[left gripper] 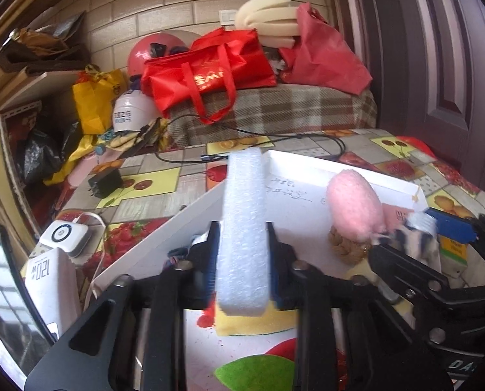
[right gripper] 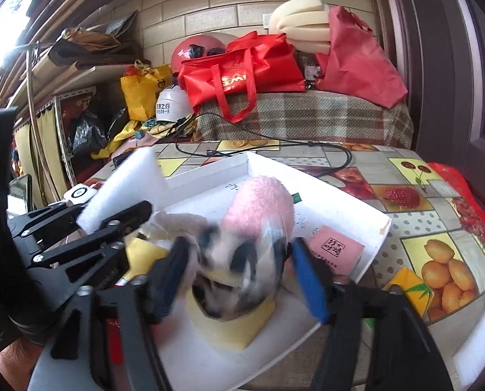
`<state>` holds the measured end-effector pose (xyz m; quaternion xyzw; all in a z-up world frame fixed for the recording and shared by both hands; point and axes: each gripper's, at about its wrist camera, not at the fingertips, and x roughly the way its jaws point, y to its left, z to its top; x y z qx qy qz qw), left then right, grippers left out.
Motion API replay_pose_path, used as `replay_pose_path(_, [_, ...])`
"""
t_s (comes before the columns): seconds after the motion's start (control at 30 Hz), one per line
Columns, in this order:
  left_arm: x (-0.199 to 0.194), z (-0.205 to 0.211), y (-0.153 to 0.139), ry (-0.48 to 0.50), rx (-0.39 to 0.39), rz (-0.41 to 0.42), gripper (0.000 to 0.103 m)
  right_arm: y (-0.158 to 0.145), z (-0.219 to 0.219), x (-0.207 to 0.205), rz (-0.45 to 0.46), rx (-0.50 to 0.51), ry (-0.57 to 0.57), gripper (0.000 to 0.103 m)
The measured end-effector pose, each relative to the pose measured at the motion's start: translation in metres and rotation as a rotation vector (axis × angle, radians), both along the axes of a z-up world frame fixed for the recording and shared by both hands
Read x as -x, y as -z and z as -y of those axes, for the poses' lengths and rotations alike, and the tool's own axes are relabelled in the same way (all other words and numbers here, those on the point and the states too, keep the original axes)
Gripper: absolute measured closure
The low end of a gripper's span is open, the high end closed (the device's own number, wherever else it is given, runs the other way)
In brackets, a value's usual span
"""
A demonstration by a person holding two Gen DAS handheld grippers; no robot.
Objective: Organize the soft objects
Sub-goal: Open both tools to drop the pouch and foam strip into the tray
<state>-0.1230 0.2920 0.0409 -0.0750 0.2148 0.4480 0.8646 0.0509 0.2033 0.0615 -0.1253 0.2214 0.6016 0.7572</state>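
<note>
A white foam block (left gripper: 242, 195) stands between the fingers of my left gripper (left gripper: 242, 228), which touch both its sides; its far end reaches over the rim of a shallow white tray (left gripper: 307, 169). In the tray lie a pink plush (left gripper: 356, 208) and a yellow sponge (right gripper: 235, 332). My right gripper (right gripper: 240, 247) is open over the tray. A blurred black-and-white plush (right gripper: 242, 277) hangs between its blue pads (right gripper: 310, 286), with a gap on the right side. From the right wrist view, the left gripper (right gripper: 112, 210) with the foam block (right gripper: 128, 185) sits at the left.
The table wears a fruit-print cloth (right gripper: 437, 254). A second foam block (right gripper: 480, 342) lies at its near right edge and a pink card (right gripper: 335, 247) in the tray. A white charger (left gripper: 47, 280), a black adapter (left gripper: 105, 182) and a cable (left gripper: 307, 137) lie left and behind. Red bags (left gripper: 209, 71) crowd the plaid bench.
</note>
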Motion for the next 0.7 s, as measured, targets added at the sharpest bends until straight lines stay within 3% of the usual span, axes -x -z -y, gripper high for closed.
replay_pose_path(0.03, [0.004,-0.001,-0.001,-0.016,0.0,0.014,0.023,0.0,0.001,-0.003,-0.015,-0.007,0.006,0.013])
replay_pose_path(0.07, [0.009,-0.003,-0.002,-0.037,0.004,0.037,0.013,-0.001,0.003,-0.005,-0.025,-0.017,0.014,0.011])
replay_pose_path(0.1, [0.012,-0.004,-0.003,-0.046,0.008,0.055,0.0,-0.001,0.005,-0.007,-0.034,-0.027,0.021,0.002])
replay_pose_path(0.47, [0.028,0.008,-0.009,-0.084,-0.063,0.123,0.0,-0.004,0.009,-0.002,0.0,-0.06,0.028,0.0])
replay_pose_path(0.57, [0.036,0.018,-0.013,-0.074,-0.113,0.17,0.0,-0.007,0.017,0.003,0.041,-0.086,0.052,0.0])
replay_pose_path(0.7, [0.041,0.026,-0.014,-0.03,-0.094,0.197,0.0,-0.009,0.034,0.008,0.106,-0.087,0.067,0.0])
